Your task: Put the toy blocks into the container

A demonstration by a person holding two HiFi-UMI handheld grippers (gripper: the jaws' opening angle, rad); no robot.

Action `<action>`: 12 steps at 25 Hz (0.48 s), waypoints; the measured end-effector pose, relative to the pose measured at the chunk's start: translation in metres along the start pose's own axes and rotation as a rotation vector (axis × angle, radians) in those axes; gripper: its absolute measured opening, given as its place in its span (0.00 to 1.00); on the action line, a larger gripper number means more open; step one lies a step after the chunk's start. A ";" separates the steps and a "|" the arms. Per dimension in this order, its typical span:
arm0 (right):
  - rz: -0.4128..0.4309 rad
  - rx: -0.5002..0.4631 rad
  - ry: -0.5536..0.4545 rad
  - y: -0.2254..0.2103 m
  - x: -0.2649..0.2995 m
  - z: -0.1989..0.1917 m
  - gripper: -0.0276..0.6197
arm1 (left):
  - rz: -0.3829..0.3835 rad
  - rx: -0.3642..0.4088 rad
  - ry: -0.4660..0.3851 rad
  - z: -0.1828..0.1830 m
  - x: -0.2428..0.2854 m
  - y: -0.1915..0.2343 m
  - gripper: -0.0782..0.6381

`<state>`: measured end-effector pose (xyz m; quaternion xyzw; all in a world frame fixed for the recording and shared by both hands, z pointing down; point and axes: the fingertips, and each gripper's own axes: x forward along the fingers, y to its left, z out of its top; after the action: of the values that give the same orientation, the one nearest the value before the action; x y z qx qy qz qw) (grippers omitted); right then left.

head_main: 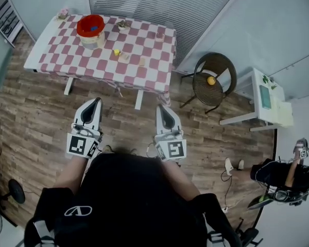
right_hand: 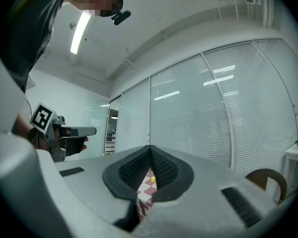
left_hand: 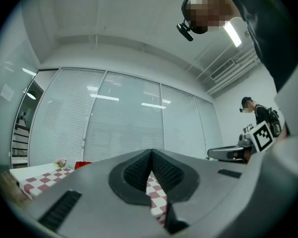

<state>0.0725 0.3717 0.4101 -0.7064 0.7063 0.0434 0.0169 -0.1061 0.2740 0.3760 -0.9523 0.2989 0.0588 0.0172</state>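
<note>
The left gripper [head_main: 96, 102] and right gripper [head_main: 162, 109], mid-frame, have jaws pressed together on nothing; the red container [head_main: 81, 29] sits upper left on the checkered table [head_main: 144, 53].

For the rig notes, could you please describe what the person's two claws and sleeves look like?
The left claw and right claw are light grey tapered shells with black ribbed pads. Each carries a white cube printed with black square markers. The person wears a black short-sleeved top.
</note>
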 end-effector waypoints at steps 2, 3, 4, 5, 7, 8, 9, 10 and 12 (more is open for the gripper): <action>0.016 0.004 -0.011 -0.009 0.000 -0.002 0.05 | 0.023 0.009 -0.027 0.007 0.007 -0.006 0.12; 0.027 0.009 -0.014 -0.012 0.002 -0.004 0.05 | 0.034 0.012 -0.030 0.007 0.009 -0.009 0.12; 0.039 0.012 -0.017 -0.015 0.003 -0.005 0.05 | 0.043 0.016 -0.029 0.007 0.010 -0.010 0.12; 0.050 0.012 -0.019 -0.018 0.005 -0.007 0.05 | 0.052 0.017 -0.027 0.006 0.012 -0.011 0.12; 0.060 0.013 -0.017 -0.024 0.011 -0.012 0.05 | 0.060 0.018 -0.022 0.004 0.019 -0.010 0.12; 0.061 0.013 -0.015 -0.027 0.015 -0.014 0.05 | 0.060 0.019 -0.019 0.001 0.024 -0.009 0.12; 0.059 0.011 -0.013 -0.031 0.018 -0.016 0.05 | 0.059 0.019 -0.016 -0.002 0.028 -0.007 0.12; 0.056 0.009 -0.010 -0.035 0.023 -0.019 0.05 | 0.058 0.018 -0.015 -0.005 0.034 -0.003 0.12; 0.046 0.006 -0.005 -0.044 0.038 -0.023 0.05 | 0.051 0.010 -0.011 -0.011 0.049 0.007 0.12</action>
<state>0.1169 0.3322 0.4284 -0.6899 0.7223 0.0435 0.0200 -0.0686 0.2400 0.3806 -0.9439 0.3233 0.0629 0.0222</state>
